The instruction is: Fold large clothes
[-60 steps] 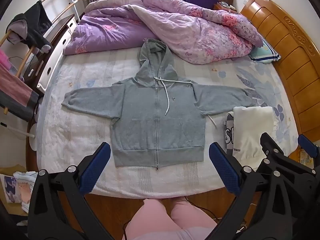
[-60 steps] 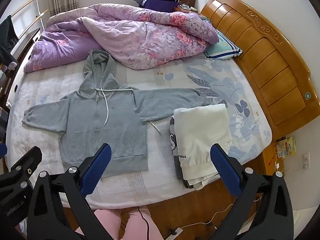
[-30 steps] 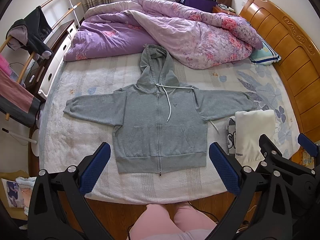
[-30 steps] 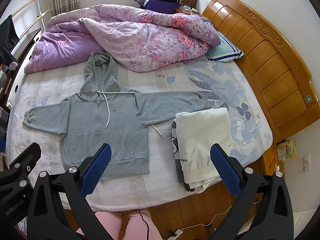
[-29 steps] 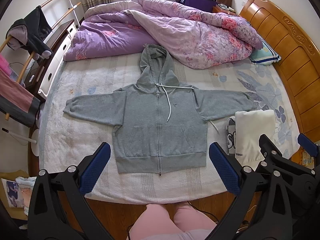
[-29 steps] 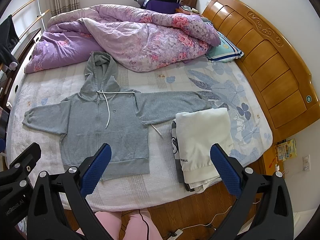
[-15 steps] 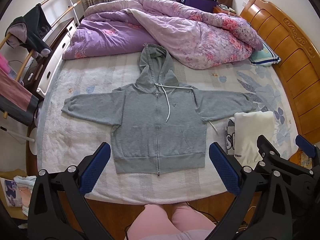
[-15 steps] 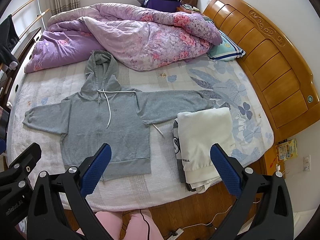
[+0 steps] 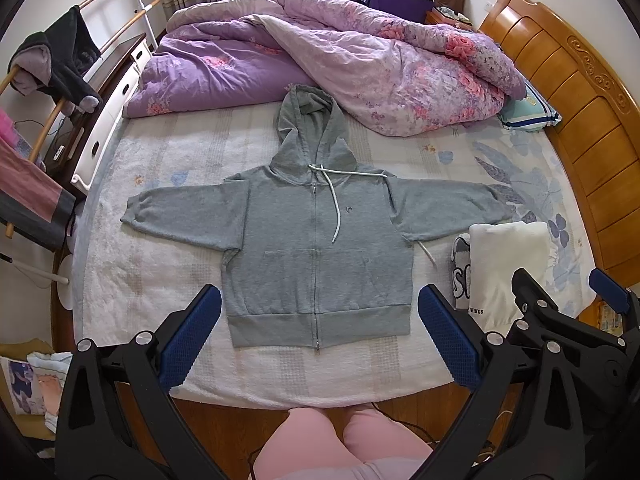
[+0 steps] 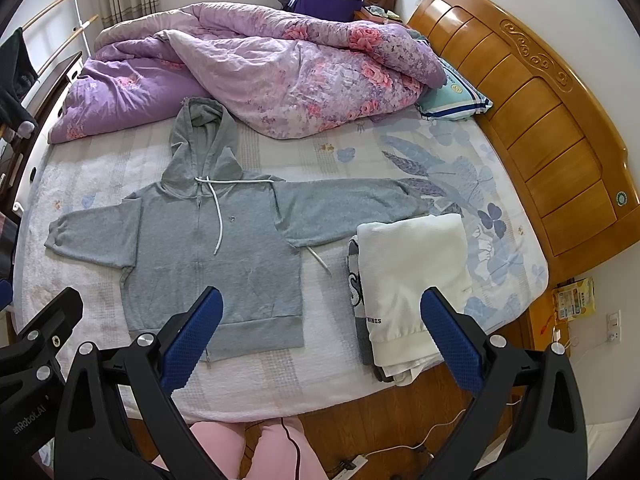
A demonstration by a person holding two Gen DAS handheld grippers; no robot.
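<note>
A grey zip hoodie (image 9: 316,248) lies flat and face up on the bed, sleeves spread out, hood pointing to the far side; it also shows in the right wrist view (image 10: 212,256). My left gripper (image 9: 318,340) is open and empty, held above the bed's near edge in front of the hoodie's hem. My right gripper (image 10: 320,340) is open and empty, above the near edge between the hoodie and a stack of folded clothes (image 10: 408,276). The right gripper's body shows at the right of the left wrist view.
A rumpled purple floral quilt (image 9: 340,64) covers the far half of the bed. The folded white and grey stack (image 9: 500,264) lies at the right near edge. A wooden headboard (image 10: 540,120) stands right; a clothes rack (image 9: 48,80) stands left. My legs are below.
Both grippers have drifted slightly; the view of the bed shifted a little. The hoodie and the folded stack have not moved. Both grippers stayed open.
</note>
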